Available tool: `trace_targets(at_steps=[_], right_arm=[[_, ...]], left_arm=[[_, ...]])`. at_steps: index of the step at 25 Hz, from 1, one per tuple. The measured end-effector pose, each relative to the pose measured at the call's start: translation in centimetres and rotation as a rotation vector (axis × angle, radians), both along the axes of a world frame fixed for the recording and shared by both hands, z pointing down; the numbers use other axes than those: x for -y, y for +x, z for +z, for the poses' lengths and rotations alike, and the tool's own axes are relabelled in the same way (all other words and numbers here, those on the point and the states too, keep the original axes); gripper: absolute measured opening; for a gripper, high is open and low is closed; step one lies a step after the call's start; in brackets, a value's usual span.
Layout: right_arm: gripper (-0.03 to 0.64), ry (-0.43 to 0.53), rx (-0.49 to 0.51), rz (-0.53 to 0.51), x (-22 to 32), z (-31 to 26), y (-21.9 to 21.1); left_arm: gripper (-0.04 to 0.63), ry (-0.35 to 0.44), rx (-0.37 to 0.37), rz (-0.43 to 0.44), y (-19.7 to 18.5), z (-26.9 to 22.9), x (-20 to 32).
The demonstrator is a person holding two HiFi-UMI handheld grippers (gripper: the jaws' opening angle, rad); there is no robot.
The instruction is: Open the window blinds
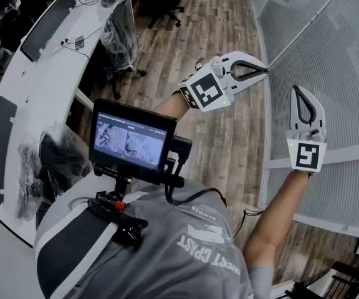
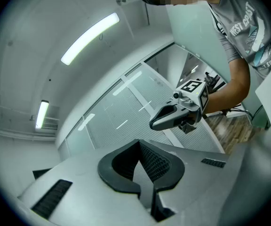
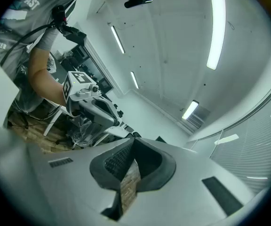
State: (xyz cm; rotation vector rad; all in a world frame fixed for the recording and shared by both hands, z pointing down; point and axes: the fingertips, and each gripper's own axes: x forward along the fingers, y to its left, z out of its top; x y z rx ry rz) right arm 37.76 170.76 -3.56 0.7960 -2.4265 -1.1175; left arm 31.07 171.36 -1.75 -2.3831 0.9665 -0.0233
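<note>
The left gripper (image 1: 263, 69) has its jaws pressed together at the tips with nothing between them. It is raised at the near edge of the window blinds (image 1: 329, 36); whether it touches them I cannot tell. Just to its right, the right gripper (image 1: 299, 91) is likewise closed and empty, held up against the same lowered blinds, whose slats cover the glass wall. Below both lies a wooden floor (image 1: 223, 136). Farther left, a plastic-wrapped chair (image 1: 118, 33) stands beside a long white desk (image 1: 42, 86), and a small monitor (image 1: 131, 136) sits on a mount at the person's chest.
</note>
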Motion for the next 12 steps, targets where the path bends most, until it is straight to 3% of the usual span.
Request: trace_targets(at_steps=[12], right_arm=[[0.002,-0.030,0.028,-0.015,-0.84,0.20,-0.98]], left_arm=[[0.005,-0.014,-0.002,-0.003,-0.61,0.63,-0.63]])
